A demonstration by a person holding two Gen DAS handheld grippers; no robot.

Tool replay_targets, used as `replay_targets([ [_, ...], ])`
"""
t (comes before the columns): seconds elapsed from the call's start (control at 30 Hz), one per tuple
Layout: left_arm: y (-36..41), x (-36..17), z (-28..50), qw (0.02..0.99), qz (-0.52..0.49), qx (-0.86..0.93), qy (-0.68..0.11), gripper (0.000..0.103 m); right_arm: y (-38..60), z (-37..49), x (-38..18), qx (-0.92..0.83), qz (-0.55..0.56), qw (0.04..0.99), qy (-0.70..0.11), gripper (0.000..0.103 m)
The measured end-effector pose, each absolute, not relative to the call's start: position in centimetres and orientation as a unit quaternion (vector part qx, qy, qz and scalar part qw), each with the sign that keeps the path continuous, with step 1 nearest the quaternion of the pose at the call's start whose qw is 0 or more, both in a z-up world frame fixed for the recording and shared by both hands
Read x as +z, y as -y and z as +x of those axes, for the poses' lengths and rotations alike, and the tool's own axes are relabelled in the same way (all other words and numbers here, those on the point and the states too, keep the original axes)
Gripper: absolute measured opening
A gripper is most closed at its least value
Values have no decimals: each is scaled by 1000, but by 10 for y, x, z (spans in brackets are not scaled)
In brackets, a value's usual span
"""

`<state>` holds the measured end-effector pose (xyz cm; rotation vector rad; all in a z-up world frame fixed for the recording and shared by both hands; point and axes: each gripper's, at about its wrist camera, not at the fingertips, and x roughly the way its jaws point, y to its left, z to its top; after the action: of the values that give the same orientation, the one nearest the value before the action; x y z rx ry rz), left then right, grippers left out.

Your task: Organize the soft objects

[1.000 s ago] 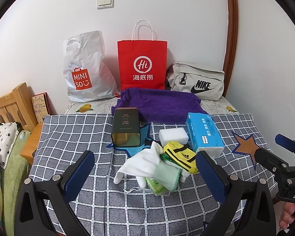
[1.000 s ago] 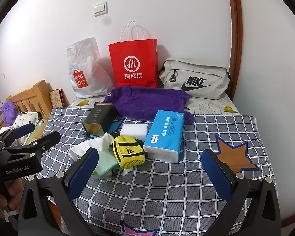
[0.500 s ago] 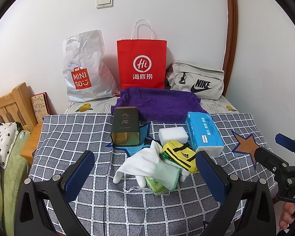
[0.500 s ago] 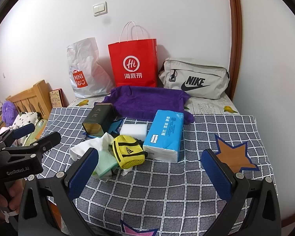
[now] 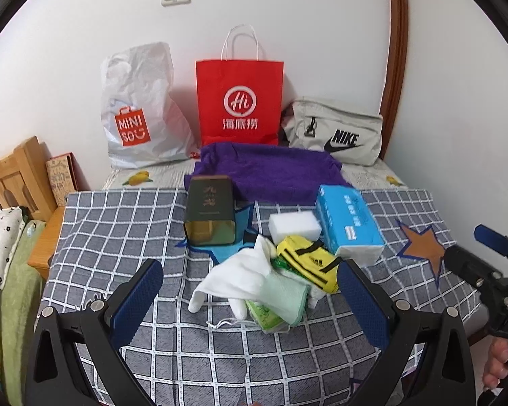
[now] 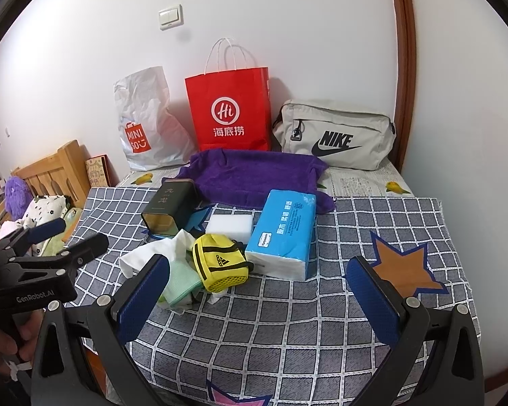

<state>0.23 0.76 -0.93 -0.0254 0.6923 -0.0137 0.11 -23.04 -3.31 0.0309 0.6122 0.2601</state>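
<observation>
A heap of soft things lies mid-table: a white glove (image 5: 235, 272), a pale green cloth (image 5: 282, 296), a yellow mesh pouch (image 5: 310, 260) (image 6: 221, 264), a white sponge (image 5: 294, 225) and a blue tissue pack (image 5: 348, 223) (image 6: 281, 233). A purple towel (image 5: 271, 171) (image 6: 254, 176) lies behind them. My left gripper (image 5: 250, 304) is open, low in front of the heap and empty. My right gripper (image 6: 257, 297) is open too, short of the tissue pack, holding nothing.
A dark green tin (image 5: 210, 215) lies beside the heap on the grey checked cloth (image 5: 118, 237). A white Miniso bag (image 5: 137, 108), a red paper bag (image 5: 240, 101) and a grey Nike bag (image 5: 335, 132) stand against the wall. A wooden bed frame (image 5: 13, 176) is at the left.
</observation>
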Motion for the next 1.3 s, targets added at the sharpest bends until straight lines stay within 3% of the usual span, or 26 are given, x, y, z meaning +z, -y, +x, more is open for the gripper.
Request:
replay_targets([
  [0.87, -14, -114, 91, 909, -9, -22, -417, 102, 228, 64, -110, 147, 11, 911, -385, 103],
  [1.03, -11, -127, 105, 906, 1, -31, -423, 82, 221, 72, -119, 183, 29, 902, -390, 103],
  [1.1, -11, -131, 108, 907, 1, -37, -421, 58, 214, 75, -122, 199, 29, 898, -392, 103],
  [1.2, -17, -136, 108, 905, -27, -60, -421, 39, 200, 80, -127, 224, 25, 891, -395, 103],
  [1.3, -25, -137, 106, 904, -42, -75, -419, 30, 186, 88, -131, 239, 17, 884, -401, 103],
])
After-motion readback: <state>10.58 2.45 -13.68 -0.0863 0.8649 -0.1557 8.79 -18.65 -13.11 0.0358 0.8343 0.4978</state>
